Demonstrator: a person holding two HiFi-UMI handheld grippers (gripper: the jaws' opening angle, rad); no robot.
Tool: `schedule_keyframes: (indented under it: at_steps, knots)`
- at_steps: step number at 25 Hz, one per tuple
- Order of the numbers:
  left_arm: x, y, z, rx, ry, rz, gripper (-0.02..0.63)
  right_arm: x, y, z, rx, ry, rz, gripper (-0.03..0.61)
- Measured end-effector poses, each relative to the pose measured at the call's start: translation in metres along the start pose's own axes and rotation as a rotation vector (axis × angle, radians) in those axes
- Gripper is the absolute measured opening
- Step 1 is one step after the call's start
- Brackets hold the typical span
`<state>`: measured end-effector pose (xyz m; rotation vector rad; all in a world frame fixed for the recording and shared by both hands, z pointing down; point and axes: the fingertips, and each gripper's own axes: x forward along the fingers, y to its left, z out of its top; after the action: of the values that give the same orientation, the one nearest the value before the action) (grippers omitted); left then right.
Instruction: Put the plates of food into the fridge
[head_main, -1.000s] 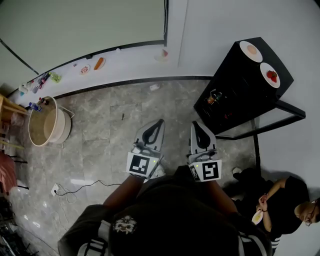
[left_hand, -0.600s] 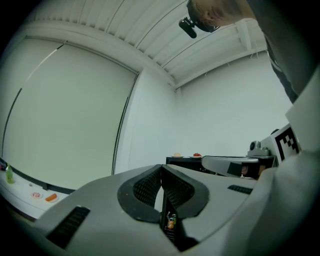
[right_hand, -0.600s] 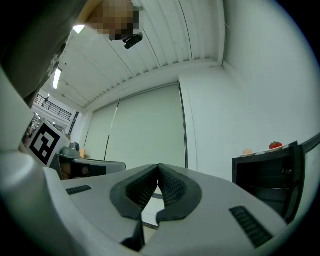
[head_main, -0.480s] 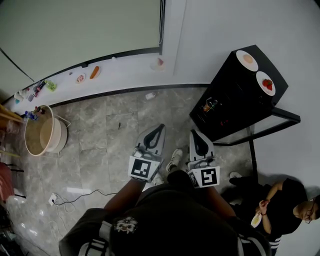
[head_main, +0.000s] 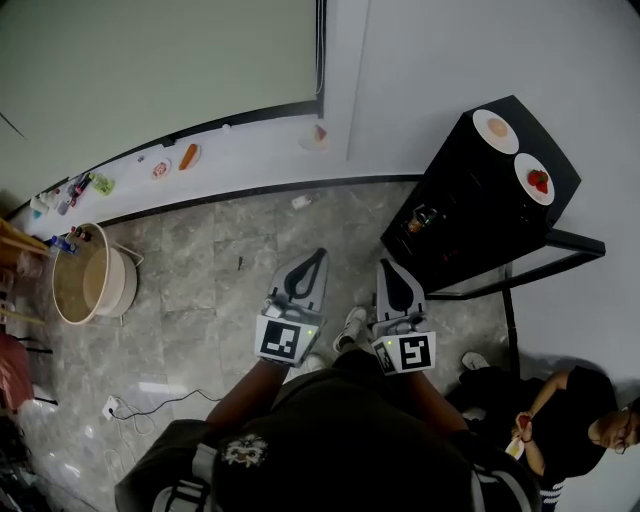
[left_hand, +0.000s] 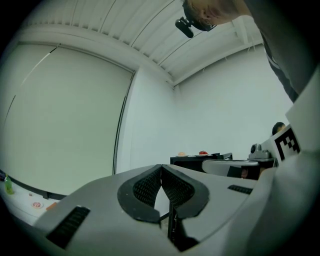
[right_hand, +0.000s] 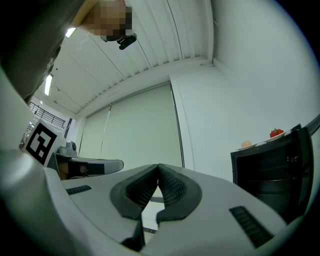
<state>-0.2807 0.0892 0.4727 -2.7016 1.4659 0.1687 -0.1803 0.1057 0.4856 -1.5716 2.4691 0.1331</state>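
We stand on a grey stone-tiled floor in a room with plain white walls. A wide pale green panel fills the far wall, and a white ledge edged in black runs along its foot.

In the right corner stands one black fridge. Its black-framed glass door is swung out from the front, and bottles show dimly on a shelf inside. The task's two plates lie on top of the fridge, side by side and not touching: the plate with pale food is nearer the wall, and the plate with red food is nearer the door side.

Along the ledge we count two small dishes, one further bit of food close to the panel's edge, and a cluster of small bottles at the far left. One round tub sits on the floor at the left, and a cable runs to a socket block below it. One seated person in black is just below the open door.

We hold two tools out over bare floor, well apart from the fridge. The left hand-held gripper has its jaws pressed together on nothing. The right hand-held gripper is likewise pressed together and empty. Between us and the fridge we see only tiles and the swung-out door.
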Motion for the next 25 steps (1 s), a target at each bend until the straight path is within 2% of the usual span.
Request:
schedule_keyframes:
  at_steps: [3,7,13,20,25]
  knots:
    - [0.021,0.001,-0.008,-0.005,0.021,-0.004,0.023,0.011,-0.019,-0.003,0.010,-0.013,-0.005,0.025]
    - [0.057,0.008,-0.017,-0.065,0.051,-0.005,0.023,0.036,-0.047,-0.008,0.020,0.001,-0.023,0.025]
    - [0.118,0.015,-0.014,-0.038,0.041,-0.013,0.022,0.081,-0.085,0.001,0.052,-0.036,-0.020,0.025]
    - [0.173,0.020,-0.024,-0.036,0.075,0.007,0.021,0.111,-0.135,-0.003,0.050,-0.029,-0.010,0.025]
    - [0.206,0.017,-0.030,-0.036,0.092,-0.016,0.023,0.129,-0.171,-0.004,0.061,-0.035,-0.021,0.025]
